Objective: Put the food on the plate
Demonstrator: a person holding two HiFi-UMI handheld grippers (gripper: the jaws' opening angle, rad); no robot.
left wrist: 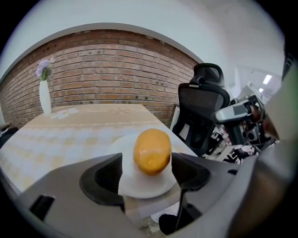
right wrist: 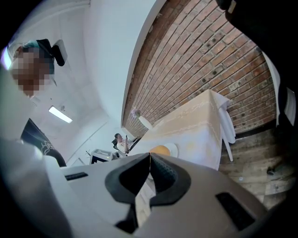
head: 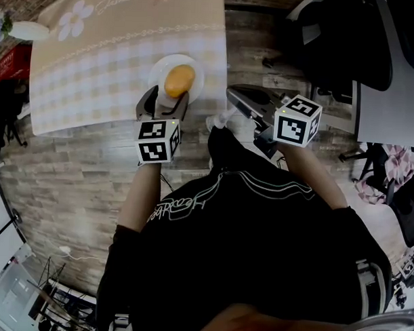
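Observation:
An orange-yellow, rounded piece of food lies on a small white plate near the table's front right corner. My left gripper is open at the plate's near edge. In the left gripper view the food sits on the plate between the two spread jaws, with a gap on the left side. My right gripper hangs off the table to the right, over the floor. Its jaws are shut on nothing. Beyond them the food and plate show small.
A beige checked tablecloth covers the table, with a white vase of flowers at its far end by the brick wall. A black office chair stands right of the table. Wood floor lies below me.

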